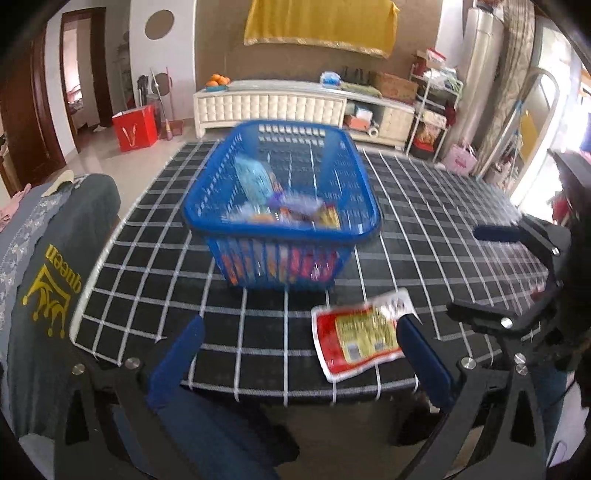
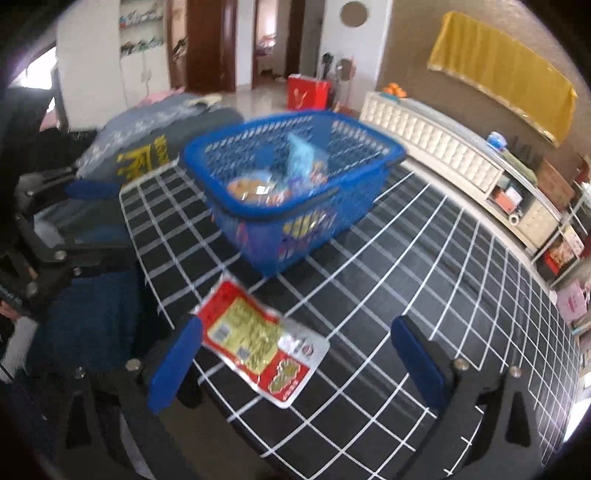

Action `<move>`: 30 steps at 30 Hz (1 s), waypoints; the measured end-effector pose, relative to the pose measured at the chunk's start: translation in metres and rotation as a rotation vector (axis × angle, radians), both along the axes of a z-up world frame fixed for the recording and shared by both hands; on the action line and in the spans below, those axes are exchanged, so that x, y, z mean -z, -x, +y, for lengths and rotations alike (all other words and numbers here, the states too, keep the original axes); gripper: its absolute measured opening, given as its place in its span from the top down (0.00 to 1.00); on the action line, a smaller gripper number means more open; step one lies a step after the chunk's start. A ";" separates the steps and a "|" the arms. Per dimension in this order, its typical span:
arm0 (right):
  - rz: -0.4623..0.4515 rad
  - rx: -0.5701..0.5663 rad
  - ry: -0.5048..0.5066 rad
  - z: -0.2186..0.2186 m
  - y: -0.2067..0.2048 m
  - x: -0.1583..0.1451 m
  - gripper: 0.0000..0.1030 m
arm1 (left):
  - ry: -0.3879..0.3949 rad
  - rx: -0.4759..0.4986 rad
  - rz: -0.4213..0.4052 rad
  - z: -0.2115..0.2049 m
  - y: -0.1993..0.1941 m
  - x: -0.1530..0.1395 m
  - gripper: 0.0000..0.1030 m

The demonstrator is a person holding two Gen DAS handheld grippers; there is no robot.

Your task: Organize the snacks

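One flat red and yellow plastic snack packet (image 1: 356,338) with a silvery sealed end, left out on the black tablecloth with a white grid (image 1: 424,206), near the table's front edge and just in front of the blue slatted plastic basket (image 1: 282,230); not touching it, as far as could be told. Inside the basket, several wrappers already gathered: a pale blue bag (image 1: 253,179) leaning upright, orange and purple packs beside it, all blurred and hard to tell apart. No other loose snack visible on the cloth in either view. Judged mostly done, then, with this single packet remaining to go in.

Left gripper (image 1: 301,360) low at the table's near edge, blue-padded jaws spread wide apart and empty, right pad just beside the packet's edge. Right gripper (image 2: 295,363) likewise spread wide and holding nothing, the packet (image 2: 260,341) lying between its pads, nearer the left one.

Farther out: grey printed cloth (image 1: 55,266) draped over something left of the table, a cream tufted cabinet (image 1: 269,105) against the wall, a yellow hanging cloth (image 1: 319,22) above, a red bag (image 1: 135,127) on the floor.
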State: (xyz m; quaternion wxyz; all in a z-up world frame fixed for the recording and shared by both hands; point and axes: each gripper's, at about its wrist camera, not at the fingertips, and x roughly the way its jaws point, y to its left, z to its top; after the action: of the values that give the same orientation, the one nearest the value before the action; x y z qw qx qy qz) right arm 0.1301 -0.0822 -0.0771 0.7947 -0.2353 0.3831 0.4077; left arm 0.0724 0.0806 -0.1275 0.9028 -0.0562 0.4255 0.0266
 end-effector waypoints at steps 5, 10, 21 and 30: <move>0.016 -0.097 0.074 0.009 0.006 0.032 0.00 | -0.012 0.035 0.043 -0.014 0.011 0.028 0.00; -0.010 -0.207 0.130 0.017 0.016 0.052 0.00 | -0.053 0.043 0.079 -0.019 0.012 0.048 0.00; 0.046 -0.309 0.220 0.041 -0.001 0.096 0.00 | -0.044 0.014 0.142 -0.007 -0.002 0.075 0.00; 0.115 -0.366 0.211 0.065 -0.014 0.107 0.00 | -0.027 0.013 0.173 0.004 -0.015 0.089 0.00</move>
State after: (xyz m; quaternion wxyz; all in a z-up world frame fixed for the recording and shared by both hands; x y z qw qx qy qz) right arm 0.1441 -0.0172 -0.1845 0.6553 -0.3590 0.4193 0.5156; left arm 0.0878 0.0846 -0.2168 0.8635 -0.0389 0.5018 0.0311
